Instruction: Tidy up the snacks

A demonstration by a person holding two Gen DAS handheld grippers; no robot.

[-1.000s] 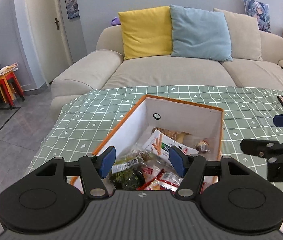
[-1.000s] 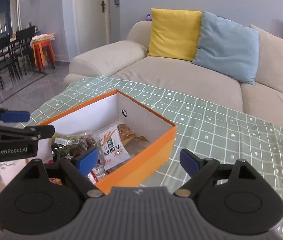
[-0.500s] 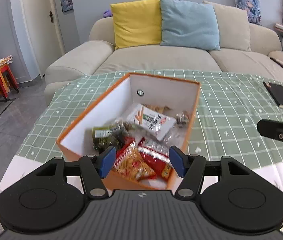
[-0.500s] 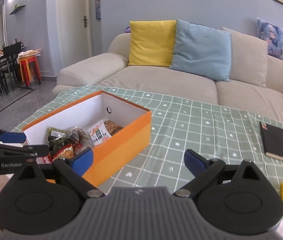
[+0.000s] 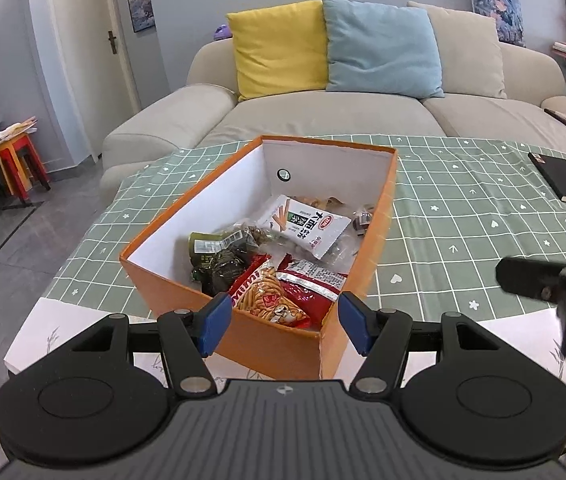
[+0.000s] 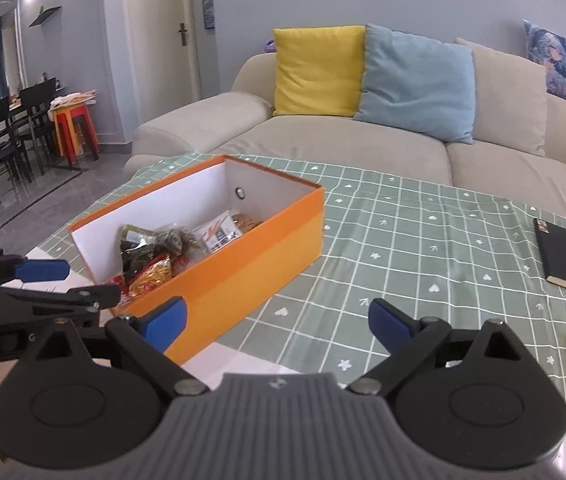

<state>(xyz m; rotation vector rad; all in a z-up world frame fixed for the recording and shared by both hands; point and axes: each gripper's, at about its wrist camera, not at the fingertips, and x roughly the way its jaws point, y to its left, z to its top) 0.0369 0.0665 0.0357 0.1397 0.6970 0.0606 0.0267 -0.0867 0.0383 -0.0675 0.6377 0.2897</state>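
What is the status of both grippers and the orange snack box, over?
Left gripper open, empty, at orange cardboard box. Right gripper open, empty, jaws just widened. Snack packets inside box. Nothing blocking.

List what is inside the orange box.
The orange box holds snack packets: a white packet, a dark green one, a red and yellow one and a red one. More wrappers lie beneath, too covered to identify.

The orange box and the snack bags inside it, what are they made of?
The orange box looks like cardboard: stiff flat walls, matte orange outside, plain white inside, with a small metal-ringed hole in the far wall. The snack bags look like thin plastic film: shiny, crinkled, printed, some see-through.
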